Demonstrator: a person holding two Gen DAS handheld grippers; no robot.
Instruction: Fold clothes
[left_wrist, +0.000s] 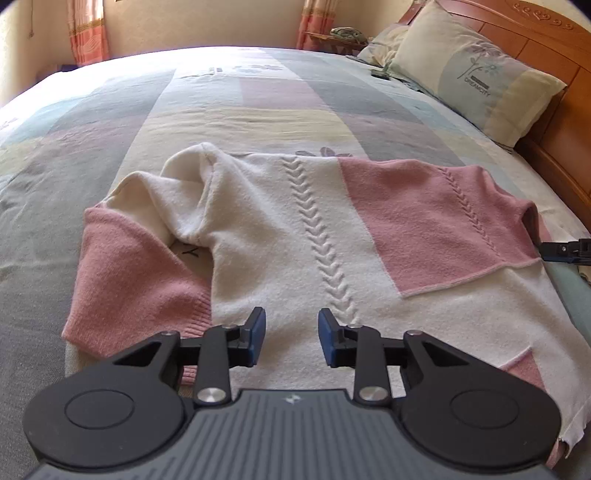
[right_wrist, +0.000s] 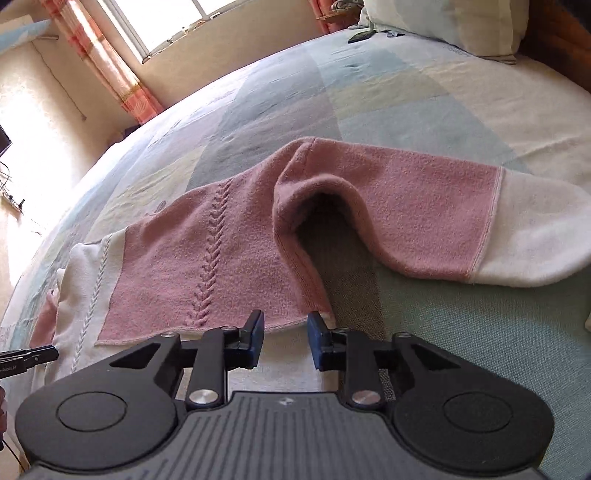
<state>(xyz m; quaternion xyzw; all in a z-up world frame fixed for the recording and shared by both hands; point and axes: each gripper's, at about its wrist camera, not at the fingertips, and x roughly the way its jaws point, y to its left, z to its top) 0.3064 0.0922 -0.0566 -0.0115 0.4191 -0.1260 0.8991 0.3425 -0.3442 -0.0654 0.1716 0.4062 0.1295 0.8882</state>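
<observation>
Pink-and-cream knit sweater lies spread flat on the bed, directly ahead of and below both tools, body flat and sleeves bent, so it looks laid out ready for folding

Left hand-held gripper: jaws spread part way, nothing between the blue pads, hovering over the cream body just past the near hem. Cream-to-pink sleeve sits ahead-left of it, doubled back on itself with the pink cuff nearest. My guess is that sleeve gets folded inward next

Right hand-held gripper: jaws also part-open and empty, sitting right at the side edge of the pink panel, cream cloth below. Other sleeve arches up ahead-right, pink then cream at the far end, with shadowed bed showing under the arch

Each tool shows at the edge of the other's view, so they flank the sweater, one per side, which suits a symmetric fold

Pillows against the wooden headboard, far ahead-right of the left tool, well apart from the sweater
</observation>
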